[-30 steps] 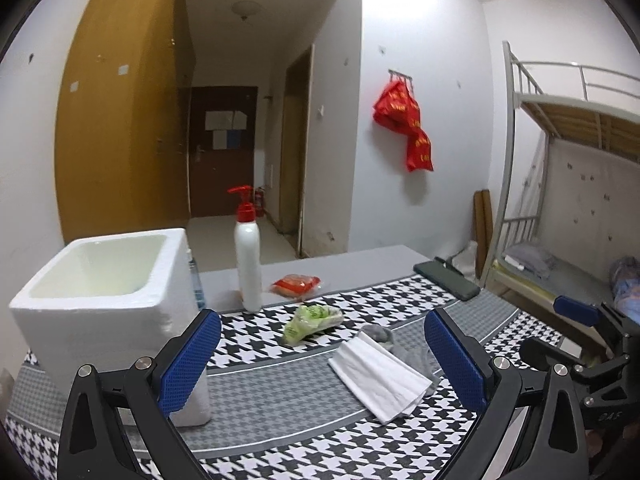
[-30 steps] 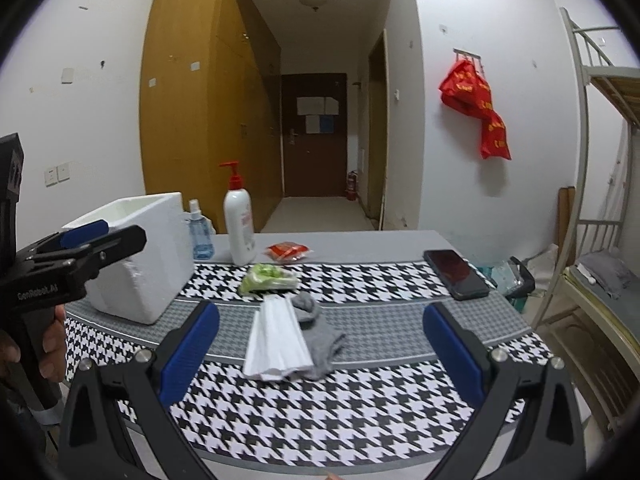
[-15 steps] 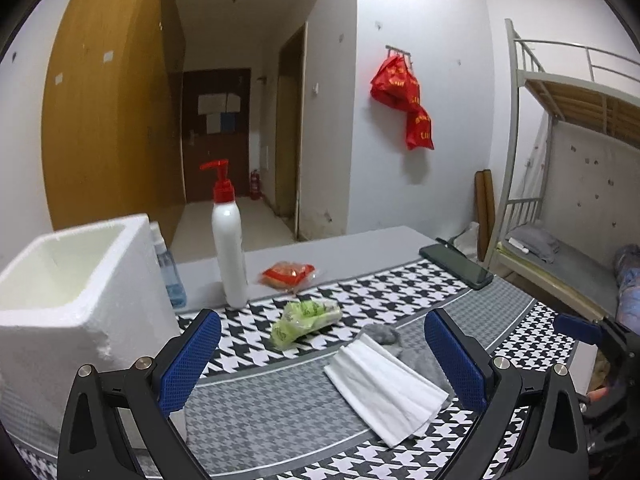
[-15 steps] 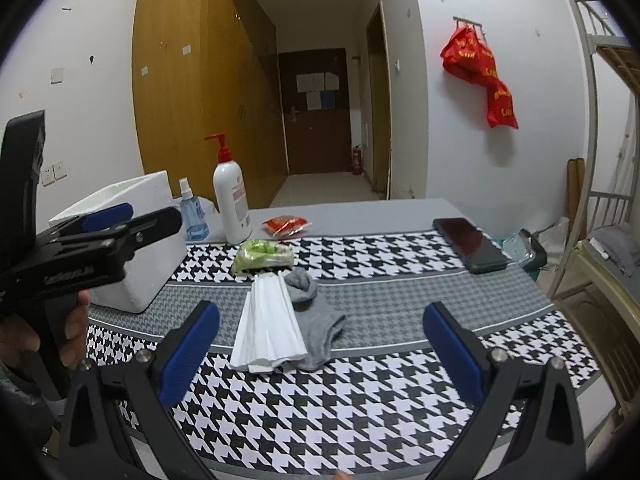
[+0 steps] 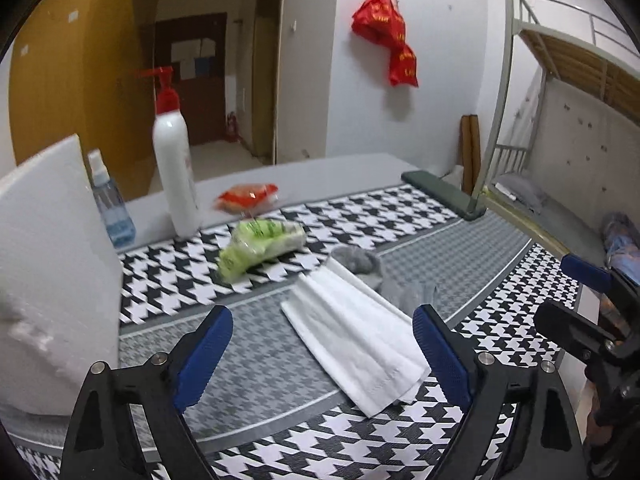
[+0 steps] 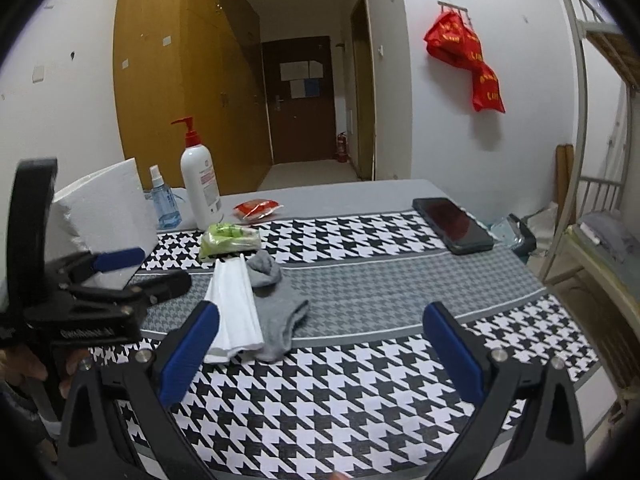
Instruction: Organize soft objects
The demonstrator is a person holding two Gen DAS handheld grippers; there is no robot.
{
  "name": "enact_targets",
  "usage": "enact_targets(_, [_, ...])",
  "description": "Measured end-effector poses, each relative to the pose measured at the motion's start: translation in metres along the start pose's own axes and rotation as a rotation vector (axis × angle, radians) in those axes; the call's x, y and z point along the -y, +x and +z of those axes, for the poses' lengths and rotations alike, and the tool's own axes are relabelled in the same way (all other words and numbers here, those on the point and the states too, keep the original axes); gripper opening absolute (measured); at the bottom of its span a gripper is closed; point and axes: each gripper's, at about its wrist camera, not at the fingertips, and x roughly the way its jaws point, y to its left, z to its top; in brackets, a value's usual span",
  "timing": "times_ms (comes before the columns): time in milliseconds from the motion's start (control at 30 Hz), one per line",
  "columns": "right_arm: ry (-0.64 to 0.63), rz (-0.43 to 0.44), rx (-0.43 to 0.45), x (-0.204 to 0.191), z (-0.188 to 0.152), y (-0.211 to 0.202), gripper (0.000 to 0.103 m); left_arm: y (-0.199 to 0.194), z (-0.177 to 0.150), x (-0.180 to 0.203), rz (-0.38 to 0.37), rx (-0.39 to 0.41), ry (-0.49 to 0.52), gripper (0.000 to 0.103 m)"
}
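On the houndstooth-covered surface [image 6: 360, 392], from left to right: white foam box [image 6: 105, 216]; left claw [image 5: 322, 354], jaws apart and just narrowing, empty; folded white cloth [image 6: 236, 312] overlapping grey sock [image 6: 280, 308]; right claw [image 6: 320, 354], jaws apart, empty.

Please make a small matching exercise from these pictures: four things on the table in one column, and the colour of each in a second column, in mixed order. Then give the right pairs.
Things:
1. sock
2. folded cloth
3. phone
4. spray bottle

Colours:
A. black
B. clear blue
C. grey
D. white

Right pairs: 1-C, 2-D, 3-A, 4-B.
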Motion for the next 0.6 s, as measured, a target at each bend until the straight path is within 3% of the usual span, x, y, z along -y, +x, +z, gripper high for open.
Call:
enact_targets(100, [-0.016, 0.016, -0.006, -0.001, 0.001, 0.004, 0.103, 0.012, 0.000, 0.001, -0.022, -0.045, -0.014, 0.082])
enact_targets(433, [-0.043, 0.064, -0.035, 0.000, 0.001, 0.016, 0.103, 0.041, -0.001, 0.004, -0.026, -0.132, -0.065, 0.069])
enact_targets(567, [-0.050, 0.070, -0.046, 0.003, 0.001, 0.018, 0.103, 0.054, -0.004, 0.007, -0.032, -0.173, -0.053, 0.050])
enact_targets(600, [-0.049, 0.073, -0.046, 0.004, 0.001, 0.018, 0.103, 0.056, -0.005, 0.007, -0.033, -0.181, -0.052, 0.049])
